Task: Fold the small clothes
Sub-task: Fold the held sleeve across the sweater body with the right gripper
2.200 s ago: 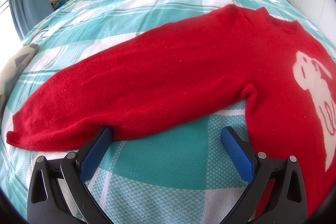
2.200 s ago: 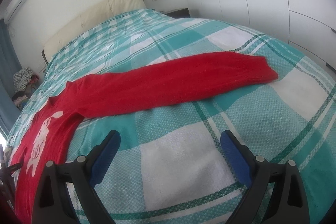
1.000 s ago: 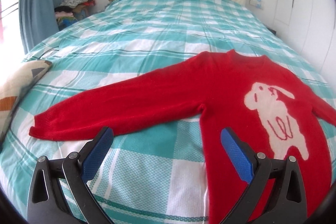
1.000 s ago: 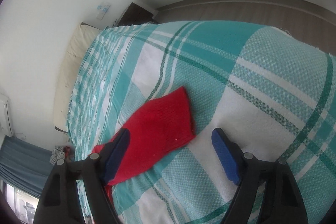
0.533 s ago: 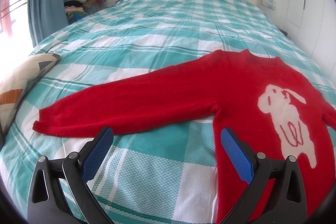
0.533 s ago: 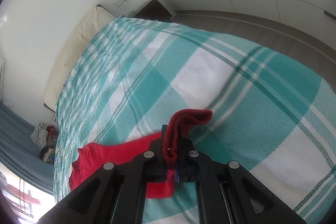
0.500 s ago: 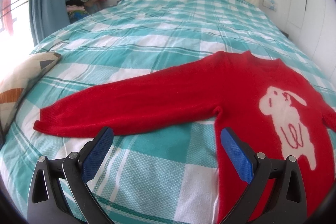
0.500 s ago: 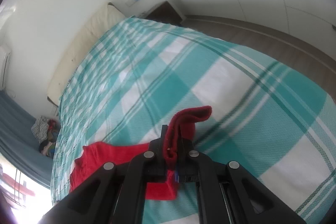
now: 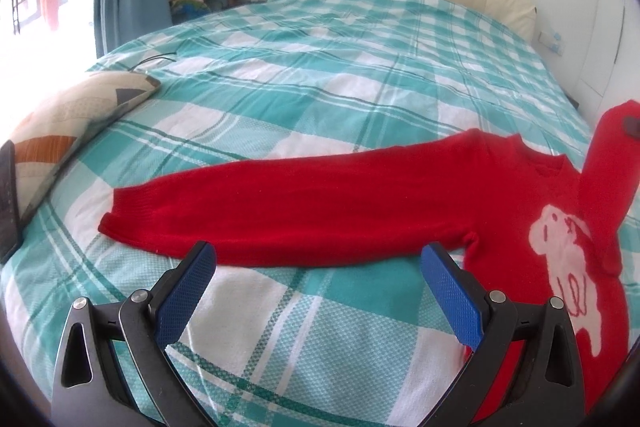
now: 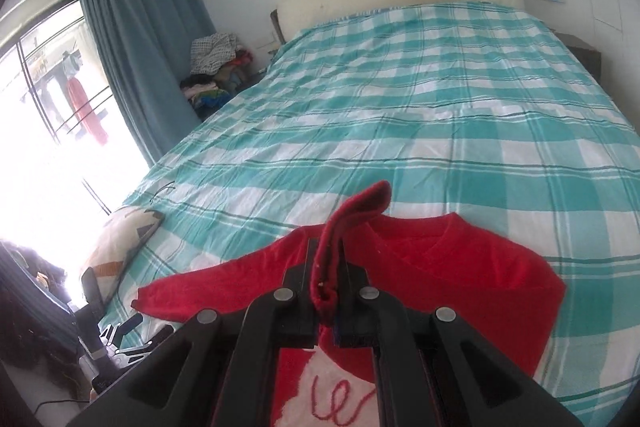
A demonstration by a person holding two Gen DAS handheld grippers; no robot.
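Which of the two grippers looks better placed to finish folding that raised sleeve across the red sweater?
Right. The right gripper is shut on the sleeve cuff, lifted above the sweater; the left gripper is open, empty.

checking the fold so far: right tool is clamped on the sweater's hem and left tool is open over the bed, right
Not the hem: the right wrist view shows the right tool clamped on a sleeve cuff of the red sweater. The left tool is open over the bed.
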